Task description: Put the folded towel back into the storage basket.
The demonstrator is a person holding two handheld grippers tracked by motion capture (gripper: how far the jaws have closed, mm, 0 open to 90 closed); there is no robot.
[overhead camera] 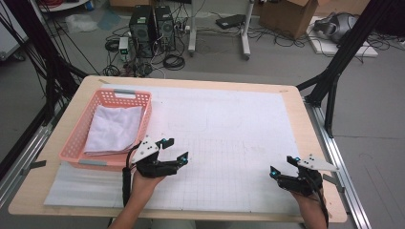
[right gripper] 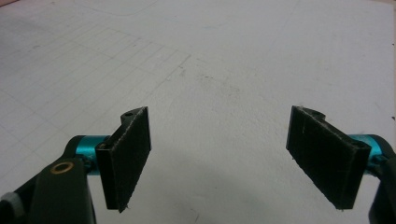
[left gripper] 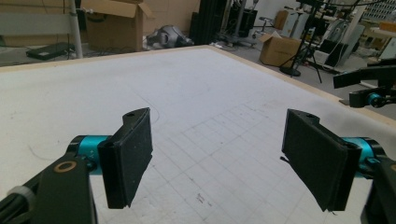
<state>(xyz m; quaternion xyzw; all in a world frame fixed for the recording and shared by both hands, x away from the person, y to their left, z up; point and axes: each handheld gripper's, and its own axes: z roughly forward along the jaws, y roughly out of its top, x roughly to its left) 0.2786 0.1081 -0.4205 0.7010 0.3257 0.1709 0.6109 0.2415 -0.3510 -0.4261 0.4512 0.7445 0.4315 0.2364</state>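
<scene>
Fingers (left gripper: 128,156) of the left gripper (overhead camera: 175,149) spread wide, nothing between them, poised low over the white gridded paper sheet (overhead camera: 229,143). Fingers (right gripper: 126,156) of the right gripper (overhead camera: 282,165) likewise wide apart and empty, near the right edge of the wooden bench (overhead camera: 315,157), well apart from the left.

Best done, probably, by swinging the left gripper over the near right wall of the pink plastic lattice basket (overhead camera: 71,148), just beside it. Tip the fingers downward and keep them open until both pads straddle a free edge. Pinch cloth alone, never the lattice. Lift straight up to clear the rim before carrying anything across. Hold the right gripper ready on the open sheet to catch a second corner.

Folded white cloth (overhead camera: 113,129) inside that basket, at the bench's left side: flat, soft, slightly rumpled, seemingly several layers, though too small in the high view to count. Likely limp and prone to unfolding once raised.
</scene>
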